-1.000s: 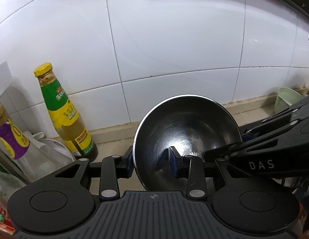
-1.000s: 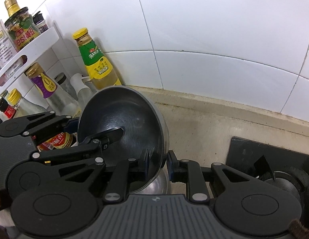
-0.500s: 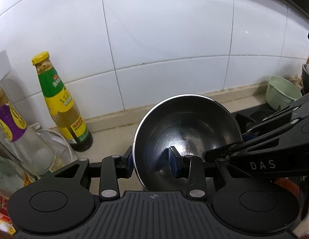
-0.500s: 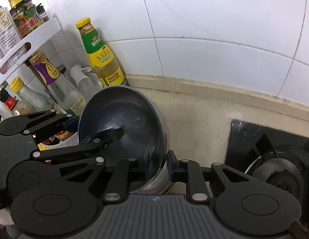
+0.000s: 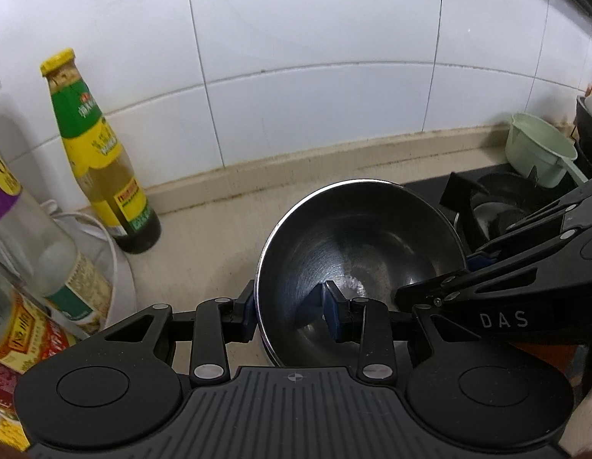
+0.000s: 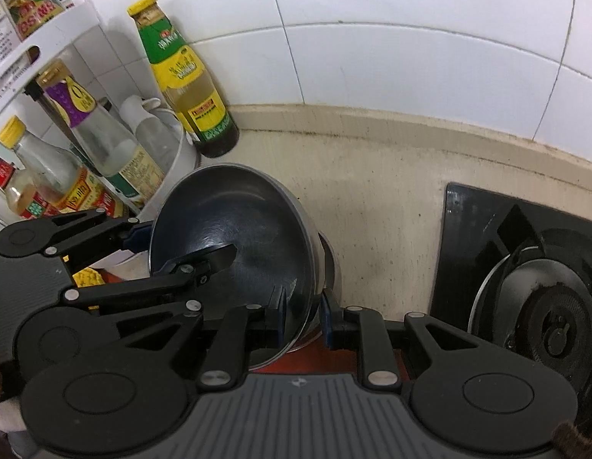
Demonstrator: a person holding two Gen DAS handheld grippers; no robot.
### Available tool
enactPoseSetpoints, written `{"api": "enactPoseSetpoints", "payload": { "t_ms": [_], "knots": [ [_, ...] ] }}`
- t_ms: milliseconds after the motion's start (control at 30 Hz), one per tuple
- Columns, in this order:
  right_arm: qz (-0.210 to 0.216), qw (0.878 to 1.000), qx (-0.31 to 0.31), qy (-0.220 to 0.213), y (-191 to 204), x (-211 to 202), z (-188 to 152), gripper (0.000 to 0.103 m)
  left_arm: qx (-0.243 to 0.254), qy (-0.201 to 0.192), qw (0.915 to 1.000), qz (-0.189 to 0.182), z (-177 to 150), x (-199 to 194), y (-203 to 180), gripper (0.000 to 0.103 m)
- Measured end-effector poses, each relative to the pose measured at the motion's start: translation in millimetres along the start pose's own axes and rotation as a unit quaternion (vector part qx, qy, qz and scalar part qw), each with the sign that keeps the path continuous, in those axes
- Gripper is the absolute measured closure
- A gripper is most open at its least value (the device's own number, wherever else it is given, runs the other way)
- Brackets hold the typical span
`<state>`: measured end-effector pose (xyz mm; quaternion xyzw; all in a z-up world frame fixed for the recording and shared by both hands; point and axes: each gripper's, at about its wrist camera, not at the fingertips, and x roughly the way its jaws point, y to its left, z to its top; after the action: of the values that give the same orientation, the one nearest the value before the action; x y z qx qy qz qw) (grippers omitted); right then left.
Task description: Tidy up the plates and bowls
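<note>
The steel bowl (image 5: 357, 252) sits low centre, nested on a second bowl (image 6: 328, 267) over the counter (image 6: 376, 206). My left gripper (image 5: 290, 306) and right gripper (image 6: 301, 311) each pinch its rim. Stacking step; next, I judge, release both.

Against the white tiled wall (image 5: 296, 57), at the back edge of the beige counter (image 6: 376, 222), a green-and-yellow-labelled sauce bottle (image 6: 185, 76) with a yellow cap, upright. Just left of it, a white rack (image 6: 47, 42) crowded with bottles and jars, among them a clear purple-labelled bottle (image 6: 93, 122). At the counter's right edge, a black gas hob (image 6: 525, 267). Beyond the hob, a pale green scoop (image 5: 540, 149) near the wall
</note>
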<state>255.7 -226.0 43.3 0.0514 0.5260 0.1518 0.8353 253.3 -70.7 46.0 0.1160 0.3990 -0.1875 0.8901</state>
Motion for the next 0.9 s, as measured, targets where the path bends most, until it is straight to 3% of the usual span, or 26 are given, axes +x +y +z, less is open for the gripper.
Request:
{"api": "enactPoseSetpoints", "payload": {
  "t_ms": [267, 333, 433, 900],
  "knots": [
    [-0.011, 1.0, -0.008, 0.013, 4, 15, -2, 0.084, 0.003, 0.016, 0.9999, 0.006, -8, 13, 6, 0.059],
    [-0.02, 1.0, -0.011, 0.004, 6, 16, -1, 0.078, 0.008, 0.012, 0.9998, 0.013, -9, 13, 9, 0.052],
    [-0.021, 1.0, -0.009, 0.0, 4, 15, 2, 0.074, 0.007, 0.011, 0.9998, 0.013, -11, 11, 13, 0.051],
    [-0.008, 1.0, 0.023, 0.004, 0, 24, -4, 0.068, 0.036, -0.012, 0.9991, -0.017, -28, -18, 23, 0.038]
  ]
}}
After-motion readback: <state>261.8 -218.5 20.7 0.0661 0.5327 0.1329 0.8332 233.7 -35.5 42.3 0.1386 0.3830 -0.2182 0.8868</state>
